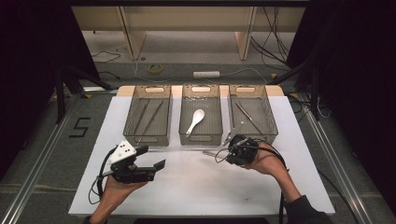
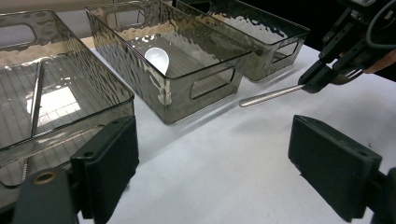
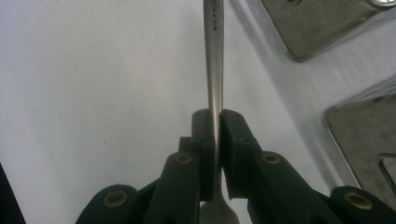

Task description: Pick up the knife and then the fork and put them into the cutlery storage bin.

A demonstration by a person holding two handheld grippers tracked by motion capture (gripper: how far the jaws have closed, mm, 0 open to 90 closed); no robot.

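- Keep the right gripper [image 3: 217,135] level and carry the metal utensil [image 3: 215,60] slowly toward a bin, so the long handle clears the rim.
- Its jaws pinch the utensil near the head; the slim, shiny handle sticks out above the counter [image 1: 196,182], just before the middle bin [image 1: 201,135].
- The left gripper [image 2: 210,168] waits with its jaws wide and nothing between them.

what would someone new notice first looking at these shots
Probably the right gripper, shut on a metal utensil whose handle sticks out over the white table in front of the bins. Next, the white spoon lying alone in the middle bin of three, and the left gripper open and empty at near left.
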